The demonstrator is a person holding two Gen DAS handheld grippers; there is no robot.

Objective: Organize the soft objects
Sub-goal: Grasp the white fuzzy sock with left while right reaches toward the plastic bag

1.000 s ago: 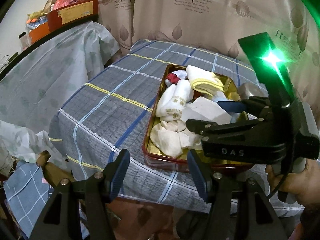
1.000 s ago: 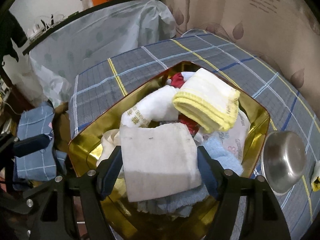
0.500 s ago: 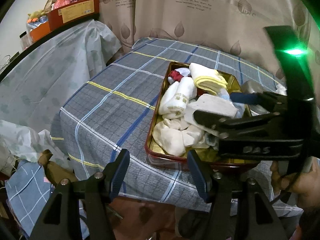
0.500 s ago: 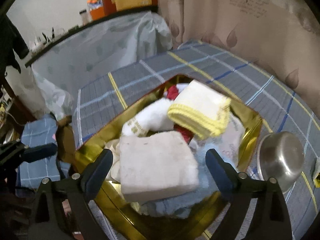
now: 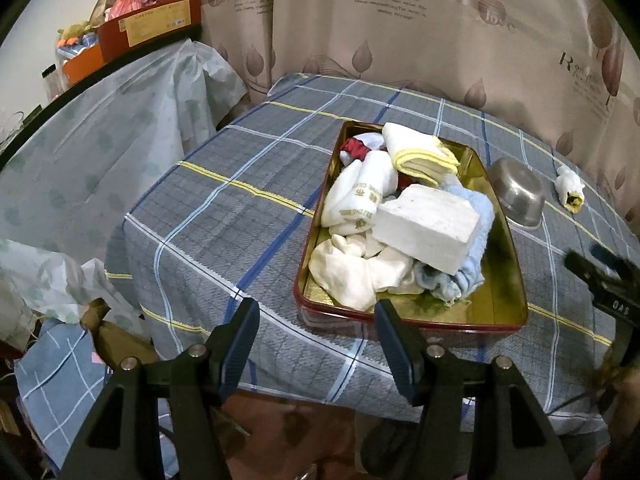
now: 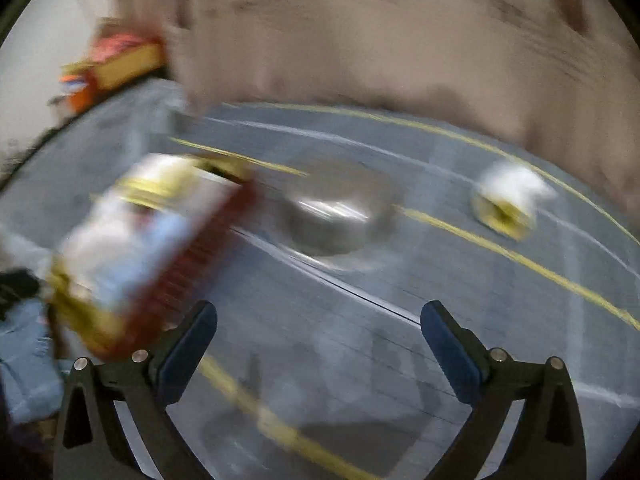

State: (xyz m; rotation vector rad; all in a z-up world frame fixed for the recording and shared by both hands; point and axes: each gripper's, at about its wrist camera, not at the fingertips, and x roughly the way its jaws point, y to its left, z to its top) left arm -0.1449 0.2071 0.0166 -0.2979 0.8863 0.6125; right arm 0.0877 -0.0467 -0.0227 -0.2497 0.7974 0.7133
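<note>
Gold-lined rectangular metal tin with red outer walls [image 5: 502, 280] sits on the grey plaid tablecloth [image 5: 240, 216], filled with soft goods: a folded white towel block [image 5: 428, 226] on top of a light blue terry cloth [image 5: 474, 248], a yellow-edged folded cloth [image 5: 420, 152] toward the far end, and white printed cloths [image 5: 360, 196] along the left side. Beside the tin stands an upturned steel bowl [image 5: 518, 194]; a rolled white-and-yellow cloth [image 5: 570, 188] lies apart beyond it. Left gripper [image 5: 316, 344] hovers at the tin's near edge, fingers partly spread, holding nothing. Right gripper [image 6: 318, 340], view blurred, is opening wide with nothing between its fingers, over bare cloth.
</note>
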